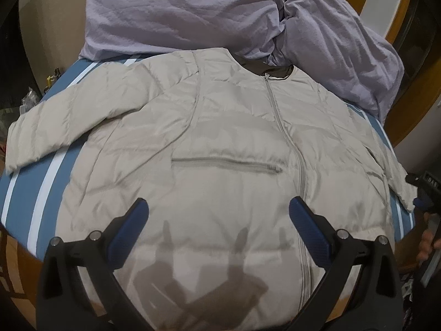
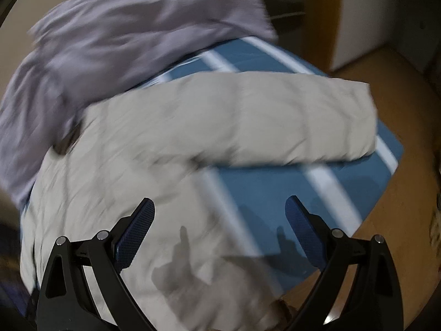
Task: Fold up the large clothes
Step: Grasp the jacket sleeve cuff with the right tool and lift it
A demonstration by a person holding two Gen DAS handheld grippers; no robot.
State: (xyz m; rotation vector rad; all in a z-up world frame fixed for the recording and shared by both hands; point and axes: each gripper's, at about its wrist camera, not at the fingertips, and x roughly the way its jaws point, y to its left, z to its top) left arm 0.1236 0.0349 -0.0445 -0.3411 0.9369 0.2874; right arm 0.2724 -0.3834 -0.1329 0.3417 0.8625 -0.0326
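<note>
Beyond the flat jacket (image 1: 220,143), a lilac quilt (image 1: 193,11) crowding its collar; both tools (image 1: 217,215) (image 2: 220,215) spread, empty.

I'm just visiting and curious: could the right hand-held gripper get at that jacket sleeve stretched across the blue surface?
Probably yes. The right hand-held gripper is open, and the sleeve lies flat ahead of it with nothing on top.

No readable text, brand or number in either view. Only candidate: faint pale marks on a dark device (image 1: 427,190) at the right edge of the left wrist view, too small and warped to make out. Beige jacket (image 1: 220,143) shows no logo or label print. Right wrist view is motion-blurred, nothing legible there.
</note>
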